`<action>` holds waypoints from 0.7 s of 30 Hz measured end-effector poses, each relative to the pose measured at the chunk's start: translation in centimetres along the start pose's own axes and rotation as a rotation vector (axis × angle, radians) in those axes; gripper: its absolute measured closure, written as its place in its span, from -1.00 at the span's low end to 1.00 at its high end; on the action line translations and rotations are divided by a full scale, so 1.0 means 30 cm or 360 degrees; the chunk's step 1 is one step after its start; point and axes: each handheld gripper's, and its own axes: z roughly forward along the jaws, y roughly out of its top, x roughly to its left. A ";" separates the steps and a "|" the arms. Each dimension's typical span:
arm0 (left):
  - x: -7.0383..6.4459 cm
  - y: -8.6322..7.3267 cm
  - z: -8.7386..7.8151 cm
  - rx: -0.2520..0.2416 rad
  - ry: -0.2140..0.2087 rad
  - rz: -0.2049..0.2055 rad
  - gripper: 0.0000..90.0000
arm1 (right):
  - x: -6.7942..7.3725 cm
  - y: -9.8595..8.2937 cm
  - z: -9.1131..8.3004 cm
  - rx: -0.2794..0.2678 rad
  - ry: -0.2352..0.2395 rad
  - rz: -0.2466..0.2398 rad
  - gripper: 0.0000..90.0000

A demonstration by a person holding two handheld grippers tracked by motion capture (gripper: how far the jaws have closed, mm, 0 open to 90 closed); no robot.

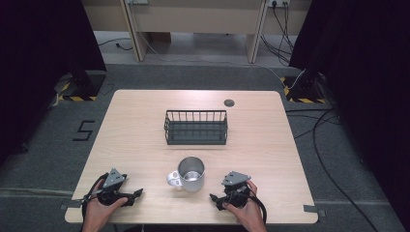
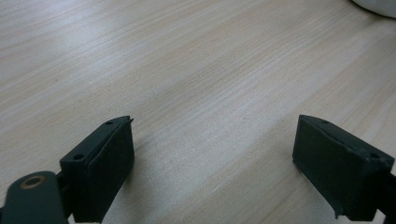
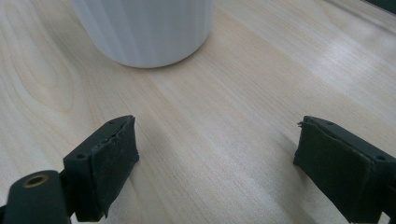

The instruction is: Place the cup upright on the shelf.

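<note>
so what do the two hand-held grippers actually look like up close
Both are black. The left hand-held gripper and the right hand-held gripper each carry a grey three-cornered plate on top and trail a black cable. In the gripper views each has two blocky black jaws with flat, slightly ragged-edged pads and small screw holes, plus a brass-coloured ring at the lower left. The person's forearms look bare, no sleeves in sight.

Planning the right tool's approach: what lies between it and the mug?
Bare tabletop between right tool and mug, seen in the right gripper view.
</note>
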 end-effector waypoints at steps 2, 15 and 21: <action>0.000 0.000 0.000 0.0003 0.0000 0.0003 -0.74 | 0.000 0.000 0.000 0.0000 -0.0002 -0.0003 -0.71; 0.000 0.000 0.000 0.0002 0.0000 0.0003 -0.74 | 0.005 0.002 -0.006 -0.0071 0.0021 0.0009 -0.66; 0.000 0.000 0.000 0.0003 0.0000 0.0003 -0.74 | 0.012 0.016 -0.023 -0.0167 0.0033 -0.0007 -0.66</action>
